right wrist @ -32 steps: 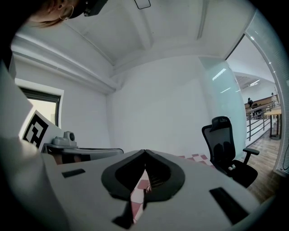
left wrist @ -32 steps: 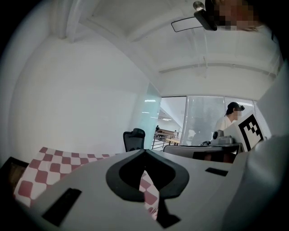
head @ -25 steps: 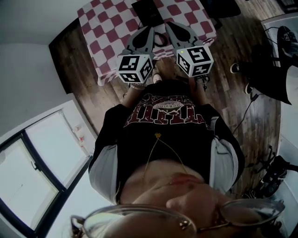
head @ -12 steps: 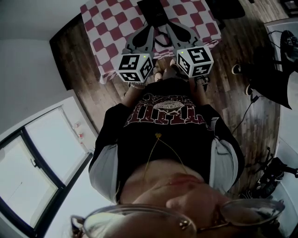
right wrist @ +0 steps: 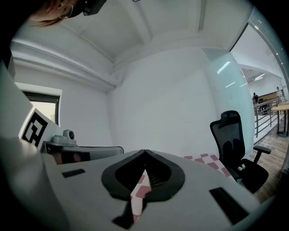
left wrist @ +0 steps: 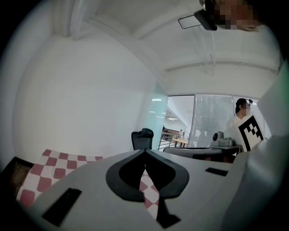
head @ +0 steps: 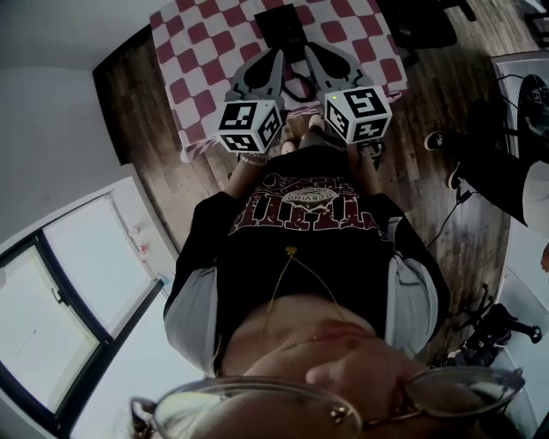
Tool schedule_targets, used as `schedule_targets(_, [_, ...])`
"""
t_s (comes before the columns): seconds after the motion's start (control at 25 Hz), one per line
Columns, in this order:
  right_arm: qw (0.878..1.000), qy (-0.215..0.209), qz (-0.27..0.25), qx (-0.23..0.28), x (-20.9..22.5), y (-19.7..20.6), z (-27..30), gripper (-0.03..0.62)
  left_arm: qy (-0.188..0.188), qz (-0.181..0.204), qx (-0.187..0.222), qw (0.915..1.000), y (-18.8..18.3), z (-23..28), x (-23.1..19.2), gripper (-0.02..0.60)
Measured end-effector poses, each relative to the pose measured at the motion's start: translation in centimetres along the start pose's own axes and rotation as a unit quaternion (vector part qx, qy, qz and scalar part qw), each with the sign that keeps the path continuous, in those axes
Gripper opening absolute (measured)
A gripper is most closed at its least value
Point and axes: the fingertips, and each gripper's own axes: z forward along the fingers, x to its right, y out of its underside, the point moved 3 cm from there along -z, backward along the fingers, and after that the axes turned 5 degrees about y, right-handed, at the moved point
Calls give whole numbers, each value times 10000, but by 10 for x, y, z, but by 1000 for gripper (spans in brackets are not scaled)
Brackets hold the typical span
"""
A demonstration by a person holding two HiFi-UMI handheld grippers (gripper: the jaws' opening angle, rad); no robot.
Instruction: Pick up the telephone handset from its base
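The wooden floor [head: 429, 81] fills most of the head view. At 12 o'clock in it stands the tabletop [head: 197, 51] under a red-and-white checked cloth. A black office chair [right wrist: 232, 135] stands past the tabletop's far edge, at 3 o'clock in the right gripper view.

The left gripper [left wrist: 144, 152] and the right gripper [right wrist: 144, 153] are held side by side over the near edge of the cloth, pointing toward 12 o'clock. Each has its jaws pressed together with nothing between them; only the checked cloth shows through the gap below the tips.

The telephone [head: 279, 24] is a dark block lying on the cloth, just beyond the two gripper tips at 12 o'clock. At this size the handset cannot be told from the base.

By my reading the task has barely begun. The handset looks untouched, so the reach, the opening, the grasp and the lift all remain. No container is in view.
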Motion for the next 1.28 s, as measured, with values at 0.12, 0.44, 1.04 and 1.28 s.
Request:
schedule_targets(0.12, [10000, -74, 0, -34, 13, -4, 11, 17, -89, -27, -12, 10000, -3, 15, -5, 9])
schedule_targets(0.44, [9993, -364, -9, -132, 46, -14, 41, 17, -356, -65, -17, 9993, -12, 54, -14, 9])
schedule_targets(1.04, [9956, -829, -125, -420, 76, -6, 65, 17, -952, -160, 1, 9953, -6, 76, -24, 9])
schedule_targets(1.28, [9952, -795, -81, -566, 77, 4, 77, 17, -945, -223, -156, 9952, 3, 79, -38, 9])
